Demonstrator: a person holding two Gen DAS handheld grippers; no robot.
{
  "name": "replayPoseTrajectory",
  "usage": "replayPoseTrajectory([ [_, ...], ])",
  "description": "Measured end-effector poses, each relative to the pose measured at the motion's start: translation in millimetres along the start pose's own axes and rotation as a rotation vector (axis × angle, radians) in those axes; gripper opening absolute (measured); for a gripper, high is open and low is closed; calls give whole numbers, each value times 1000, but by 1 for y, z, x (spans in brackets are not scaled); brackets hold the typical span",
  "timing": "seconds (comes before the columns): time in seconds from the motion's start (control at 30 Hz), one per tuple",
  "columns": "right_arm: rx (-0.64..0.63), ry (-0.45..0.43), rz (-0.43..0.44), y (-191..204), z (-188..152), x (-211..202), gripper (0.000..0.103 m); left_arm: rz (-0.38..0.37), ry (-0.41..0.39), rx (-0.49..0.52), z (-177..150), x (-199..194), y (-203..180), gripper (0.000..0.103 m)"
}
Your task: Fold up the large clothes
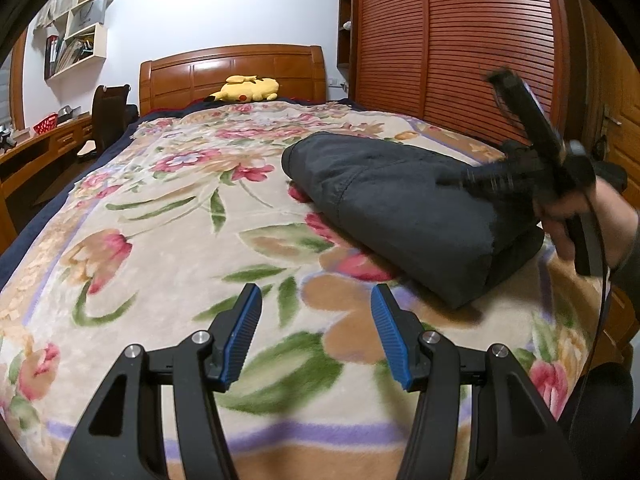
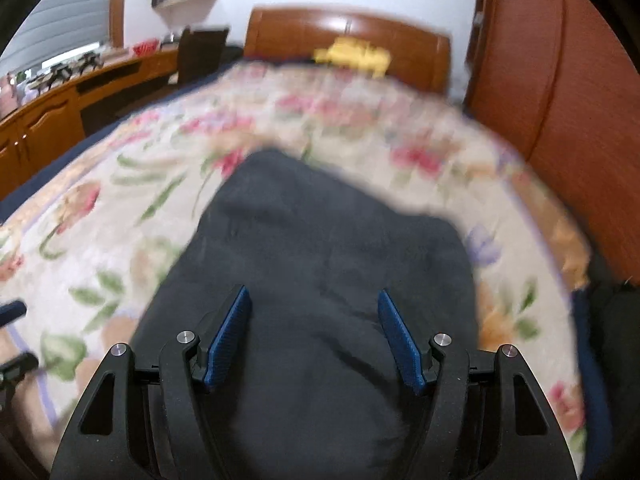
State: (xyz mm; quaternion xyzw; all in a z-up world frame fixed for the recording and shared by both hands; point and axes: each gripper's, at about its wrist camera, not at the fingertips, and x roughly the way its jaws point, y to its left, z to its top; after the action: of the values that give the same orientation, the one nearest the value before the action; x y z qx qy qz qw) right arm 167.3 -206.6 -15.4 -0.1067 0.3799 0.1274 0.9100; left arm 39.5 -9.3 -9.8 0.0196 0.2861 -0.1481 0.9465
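A dark grey garment (image 1: 404,208) lies folded into a thick bundle on the right side of the bed. It also fills the middle of the blurred right wrist view (image 2: 320,280). My left gripper (image 1: 316,300) is open and empty, above the floral blanket (image 1: 168,208), to the left of and nearer than the bundle. My right gripper (image 2: 314,304) is open and empty, just above the bundle's near end. In the left wrist view the right gripper's body (image 1: 532,160) shows blurred, held in a hand over the bundle's right end.
A yellow plush toy (image 1: 246,89) lies by the wooden headboard (image 1: 232,68). A slatted wooden wardrobe (image 1: 460,40) stands along the bed's right side. A desk (image 1: 36,144), a chair (image 1: 110,112) and wall shelves (image 1: 76,28) are on the left.
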Motion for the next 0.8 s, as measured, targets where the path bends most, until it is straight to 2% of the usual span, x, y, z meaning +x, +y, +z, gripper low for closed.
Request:
replayPoseTrajectory([
  [0.13,-16,10,54,9,-37,0,69,-2,1,5,1,2,1,56],
  [0.33,23,-16,88,1,-50,3,69,-8,9,6,0,6,-1,56],
  [0.53,24,-49,51,5,-50,-5,68,-33,-1,1,1,6,-4,58],
  [0.8,-5,-128,-18,0,-70,-49,68,-61,-18,17,4,11,-21,60],
])
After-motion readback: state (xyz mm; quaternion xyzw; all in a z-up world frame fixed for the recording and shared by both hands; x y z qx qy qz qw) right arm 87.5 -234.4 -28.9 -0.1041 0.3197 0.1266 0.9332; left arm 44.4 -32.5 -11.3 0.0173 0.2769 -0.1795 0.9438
